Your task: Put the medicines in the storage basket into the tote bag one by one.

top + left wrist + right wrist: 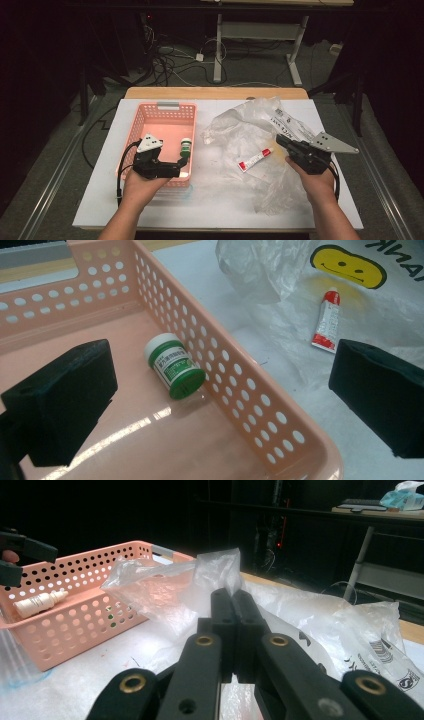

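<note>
Red-white tube [254, 159] lying flat; white dropper bottle [39, 603]; floor cables [167, 59].

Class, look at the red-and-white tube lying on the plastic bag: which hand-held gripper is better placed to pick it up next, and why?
Probably the right hand-held gripper: it sits beside the tube on the bag, though shut. The left hand-held gripper is open but over the basket.

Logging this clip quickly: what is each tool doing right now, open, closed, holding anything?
Left tool: open, empty, over the pink basket above the green jar.
Right tool: closed, nothing visibly held, beside the plastic bag.
</note>
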`<action>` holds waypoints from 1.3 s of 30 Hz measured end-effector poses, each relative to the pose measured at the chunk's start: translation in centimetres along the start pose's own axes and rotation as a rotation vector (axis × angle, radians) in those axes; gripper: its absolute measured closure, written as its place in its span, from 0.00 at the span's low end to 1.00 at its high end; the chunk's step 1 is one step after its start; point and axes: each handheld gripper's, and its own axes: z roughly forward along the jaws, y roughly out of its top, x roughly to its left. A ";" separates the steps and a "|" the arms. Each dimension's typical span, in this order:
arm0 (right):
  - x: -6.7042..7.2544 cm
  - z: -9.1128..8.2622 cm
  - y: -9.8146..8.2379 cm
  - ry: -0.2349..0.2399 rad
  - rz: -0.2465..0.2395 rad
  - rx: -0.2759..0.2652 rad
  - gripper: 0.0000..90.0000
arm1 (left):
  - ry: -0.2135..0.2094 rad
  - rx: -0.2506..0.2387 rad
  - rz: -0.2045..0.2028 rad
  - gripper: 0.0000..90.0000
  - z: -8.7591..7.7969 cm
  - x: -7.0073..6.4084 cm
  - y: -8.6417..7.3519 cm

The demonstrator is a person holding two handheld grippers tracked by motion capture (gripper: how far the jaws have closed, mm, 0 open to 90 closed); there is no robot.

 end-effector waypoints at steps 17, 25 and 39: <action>0.0 0.0 0.0 -0.003 0.010 -0.001 1.00 | 0.024 -0.026 -0.004 0.00 2.1 1.4 3.2; -0.1 -0.1 0.1 -0.003 0.008 -0.006 1.00 | 0.052 0.030 -0.018 0.00 3.8 2.7 3.8; -0.2 -0.2 0.2 -0.003 0.007 -0.012 1.00 | 0.089 0.175 -0.076 0.02 6.1 4.8 3.5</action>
